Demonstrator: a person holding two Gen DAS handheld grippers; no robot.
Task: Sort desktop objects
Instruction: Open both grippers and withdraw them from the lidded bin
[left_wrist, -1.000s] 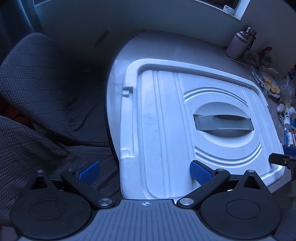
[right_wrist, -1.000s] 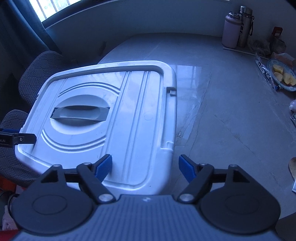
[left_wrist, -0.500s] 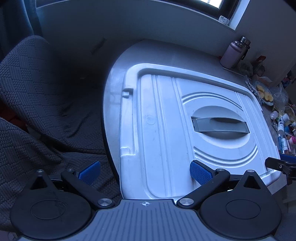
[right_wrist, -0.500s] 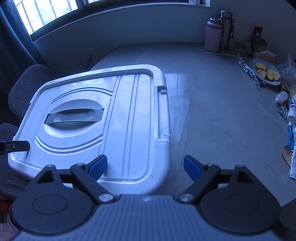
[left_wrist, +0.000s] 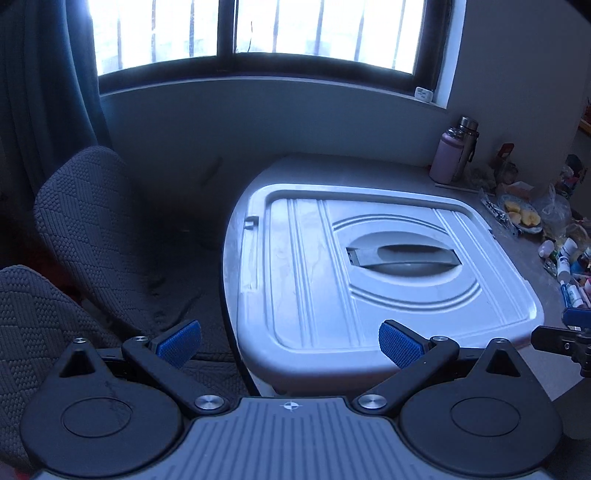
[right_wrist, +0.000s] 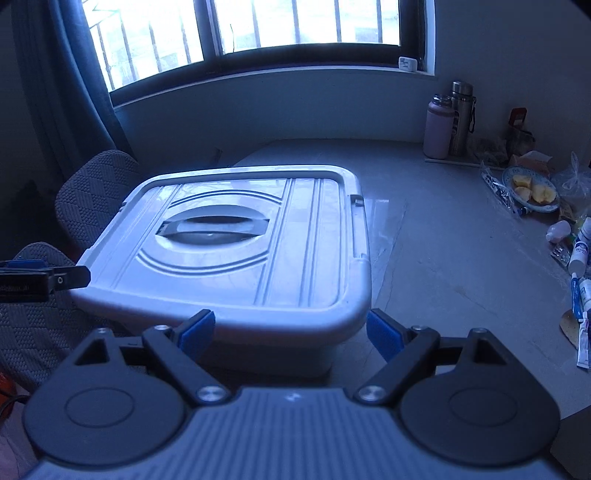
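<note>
Left wrist view first: the white storage box (left_wrist: 369, 273) sits at the rounded near-left end of the grey table (left_wrist: 532, 369), lid on, grey recessed handle (left_wrist: 402, 256) lying flat in its oval dish. This view alone shows how the box's left edge nearly meets the table rim, with the dark quilted chair (left_wrist: 92, 221) just beyond. The left gripper (left_wrist: 290, 343) has its jaws wide apart, one blue ribbed pad over the chair fabric, the other over the lid's near edge, nothing pressed between them.

Over to the right wrist view: here the open marbled tabletop right of the box shows, along with two flasks (right_wrist: 448, 118) by the wall, a plate of cut fruit (right_wrist: 533, 194) and tubes and small bottles (right_wrist: 580, 273) along the right edge, several cut off by the frame. The right gripper (right_wrist: 291, 330) has just been opening; its jaws stand apart, straddling the box's near right corner without pressing it.

The box's body is mostly hidden under its ridged, moulded plastic lid. Each gripper's tip pokes into the other's view at the frame edge. The barred window glare washes out everything outside.
</note>
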